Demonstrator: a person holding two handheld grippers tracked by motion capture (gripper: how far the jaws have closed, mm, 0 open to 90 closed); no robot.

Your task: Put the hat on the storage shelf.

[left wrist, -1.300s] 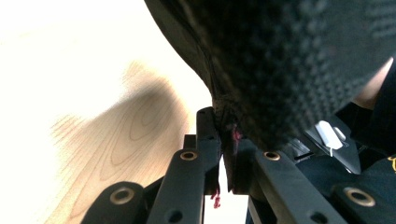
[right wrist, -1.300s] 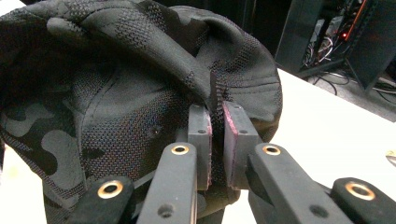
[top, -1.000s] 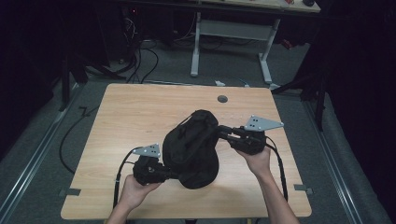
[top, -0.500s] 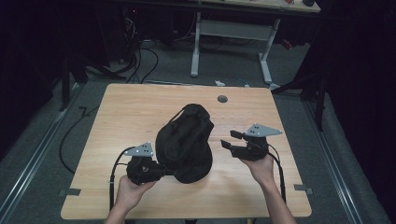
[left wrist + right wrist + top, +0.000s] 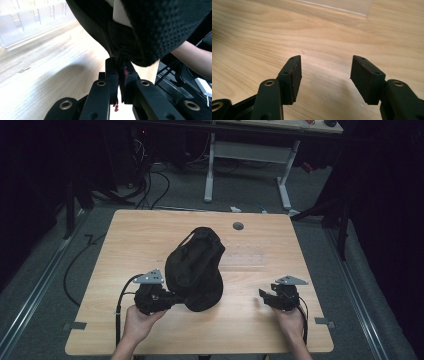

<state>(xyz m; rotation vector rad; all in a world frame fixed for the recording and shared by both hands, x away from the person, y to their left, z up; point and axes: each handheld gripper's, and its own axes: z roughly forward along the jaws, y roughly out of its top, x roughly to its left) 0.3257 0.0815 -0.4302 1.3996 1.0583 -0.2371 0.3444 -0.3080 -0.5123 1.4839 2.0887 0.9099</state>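
Black bag point(image 5: 195, 270) pinched by left fingers point(image 5: 111, 72); right fingers point(image 5: 294, 75) wide, empty, well apart

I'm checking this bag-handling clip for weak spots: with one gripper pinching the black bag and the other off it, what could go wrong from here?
1. The left gripper pinches only a thin fold of the black bag; the fabric could slip out if the bag is lifted or pulled.
2. The right gripper is open with nothing between its pads, apart from the bag, so the bag, propped up from one side, may slump or topple onto the table.
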